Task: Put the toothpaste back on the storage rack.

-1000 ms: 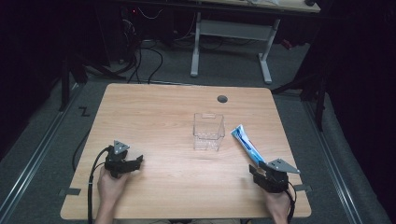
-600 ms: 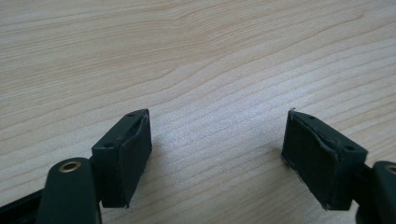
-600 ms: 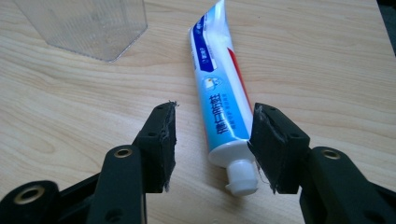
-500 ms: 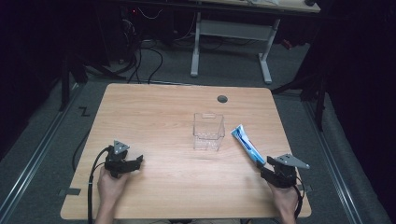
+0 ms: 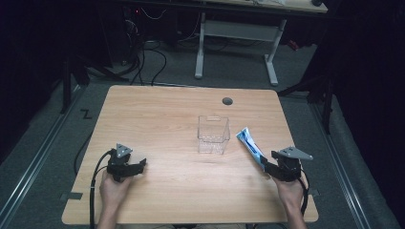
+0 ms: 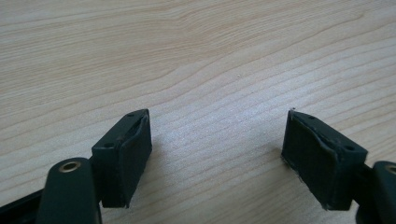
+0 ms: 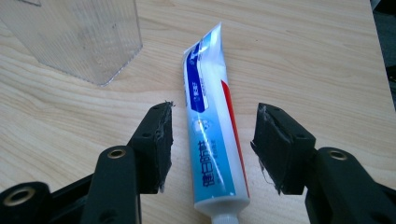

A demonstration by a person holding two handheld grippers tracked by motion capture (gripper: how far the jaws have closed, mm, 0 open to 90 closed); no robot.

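Toothpaste tube lay flat on worktop btwn R gripper's just-widened fingers, untouched, outside clear box; L gripper idle, fingers apart.

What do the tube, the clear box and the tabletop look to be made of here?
Toothpaste tube: soft glossy plastic or laminate, judging by its sheen and flattened, crimped far end.
Clear box: thin rigid transparent plastic, faintly ribbed; the wood grain shows through its walls.
Table: pale wood or wood-look laminate with a matte finish and printed-looking grain; which of the two I cannot tell.
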